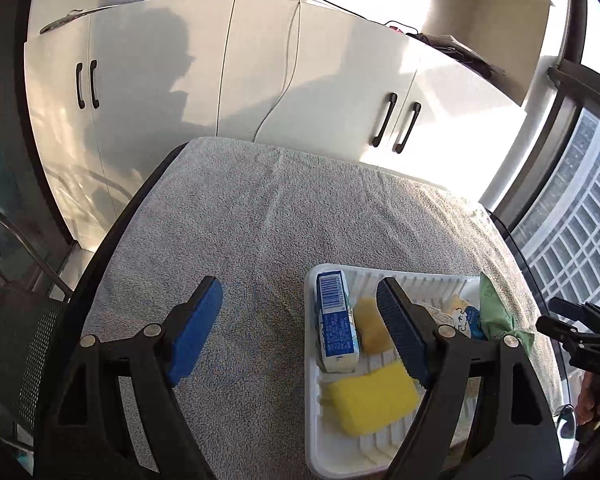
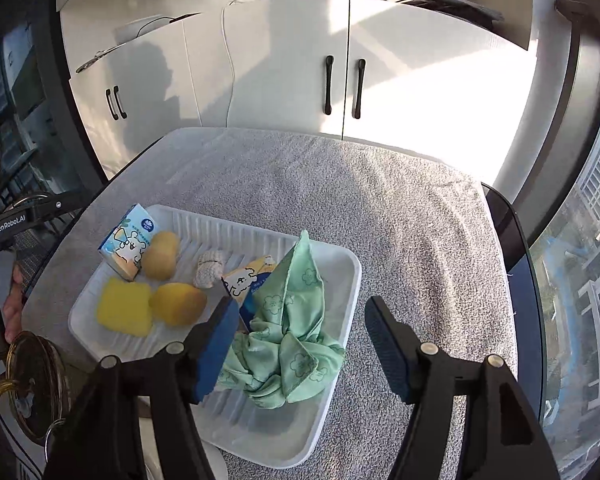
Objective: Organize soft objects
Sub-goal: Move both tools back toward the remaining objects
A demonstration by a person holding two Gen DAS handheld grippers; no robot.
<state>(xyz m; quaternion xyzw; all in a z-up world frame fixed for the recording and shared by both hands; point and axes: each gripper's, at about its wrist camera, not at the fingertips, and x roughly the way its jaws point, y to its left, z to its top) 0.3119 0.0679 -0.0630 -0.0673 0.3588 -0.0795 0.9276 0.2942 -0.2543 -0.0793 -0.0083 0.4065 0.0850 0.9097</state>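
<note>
The soft objects are all lying in the white tray on the towel-covered surface: two tissue packs, three yellow sponges, one small knitted piece and one green cloth, by my count. You are holding the left tool and the right tool released, jaws apart and gripping nothing, hovering over the tray. Judging from this, you are finishing the placing step; nothing loose is showing on the towel, so the next move is calling only for a clear withdrawal without snagging the cloth.
</note>
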